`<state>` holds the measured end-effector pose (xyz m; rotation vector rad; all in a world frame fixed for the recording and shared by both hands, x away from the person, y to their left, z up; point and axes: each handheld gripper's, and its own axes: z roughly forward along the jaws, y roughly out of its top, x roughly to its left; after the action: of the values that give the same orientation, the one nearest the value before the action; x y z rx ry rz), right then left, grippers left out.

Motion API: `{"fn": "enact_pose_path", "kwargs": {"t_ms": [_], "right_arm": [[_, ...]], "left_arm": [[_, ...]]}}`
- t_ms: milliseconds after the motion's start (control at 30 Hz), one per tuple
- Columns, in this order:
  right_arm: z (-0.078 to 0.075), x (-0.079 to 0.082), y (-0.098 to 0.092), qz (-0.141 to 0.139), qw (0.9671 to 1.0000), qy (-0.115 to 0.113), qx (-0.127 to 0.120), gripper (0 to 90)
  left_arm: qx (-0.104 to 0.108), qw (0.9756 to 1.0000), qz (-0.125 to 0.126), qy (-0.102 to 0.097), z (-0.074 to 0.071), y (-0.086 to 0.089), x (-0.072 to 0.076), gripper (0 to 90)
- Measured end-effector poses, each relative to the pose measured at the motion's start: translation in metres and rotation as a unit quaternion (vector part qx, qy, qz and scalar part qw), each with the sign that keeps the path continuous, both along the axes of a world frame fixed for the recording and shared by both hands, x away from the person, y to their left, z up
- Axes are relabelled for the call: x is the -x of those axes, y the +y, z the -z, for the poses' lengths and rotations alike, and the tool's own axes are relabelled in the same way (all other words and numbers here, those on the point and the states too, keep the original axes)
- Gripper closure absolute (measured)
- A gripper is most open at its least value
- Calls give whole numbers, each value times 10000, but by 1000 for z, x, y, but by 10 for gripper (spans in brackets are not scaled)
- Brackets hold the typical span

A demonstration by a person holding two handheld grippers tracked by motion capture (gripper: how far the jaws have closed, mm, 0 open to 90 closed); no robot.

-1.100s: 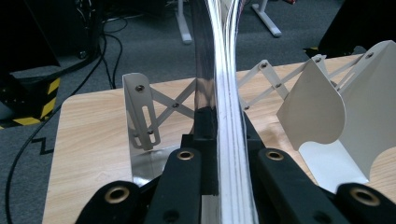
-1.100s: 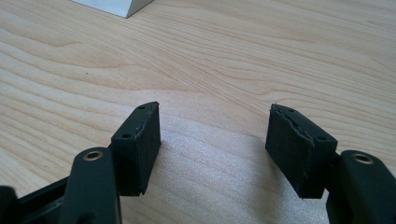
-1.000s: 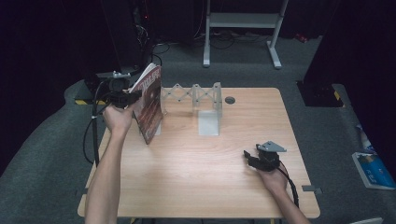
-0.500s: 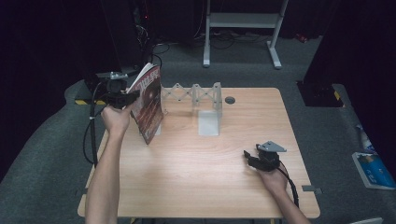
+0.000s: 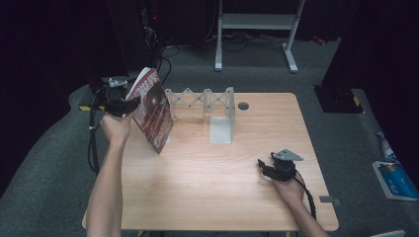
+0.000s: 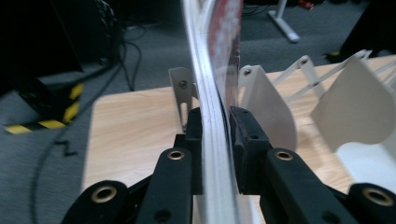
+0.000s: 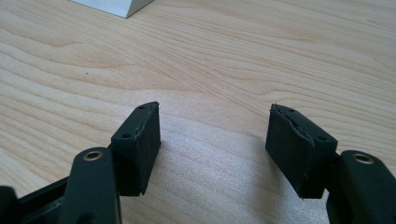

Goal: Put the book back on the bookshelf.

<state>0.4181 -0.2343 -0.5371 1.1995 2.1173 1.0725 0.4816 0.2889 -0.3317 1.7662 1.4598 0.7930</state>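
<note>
In the high view the left hand-held gripper (image 5: 129, 104) sits at the upper left of the frame, at the far left edge of the tabletop (image 5: 197, 187), with a magazine (image 5: 152, 111) caught between its jaws. The magazine stands on edge and leans, its red and dark cover facing the lower right of the frame, its lower corner down near the tabletop just left of a white folding rack (image 5: 207, 101) that stretches across the upper middle of the frame. In the left gripper view the left hand-held gripper (image 6: 217, 133) has the page edges of the magazine (image 6: 208, 70) running up between its two black pads; the left pad lies against the pages, while a thin gap shows by the right pad, and the jaws have just been easing apart with the magazine between them. White panels of the rack (image 6: 268, 107) stand right behind it. The right hand-held gripper (image 5: 267, 168) rests low at the lower right of the high view, well apart from the magazine, on bare wood. In the right gripper view the right hand-held gripper (image 7: 215, 144) has its jaws wide apart with nothing between them but the tabletop (image 7: 210, 56).
</note>
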Motion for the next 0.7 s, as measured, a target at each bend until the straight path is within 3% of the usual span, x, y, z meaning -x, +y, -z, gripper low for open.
{"fn": "enact_pose_path", "kwargs": {"t_ms": [367, 700], "right_arm": [[0, 0, 0, -1, 10000, -12, 2, 353], [0, 0, 0, -12, 10000, -38, 28, 353]], "left_arm": [[4, 9995, -256, 159, 1, 14, 0, 768], [-49, 9995, -284, 160, 1, 17, 0, 727]]}}
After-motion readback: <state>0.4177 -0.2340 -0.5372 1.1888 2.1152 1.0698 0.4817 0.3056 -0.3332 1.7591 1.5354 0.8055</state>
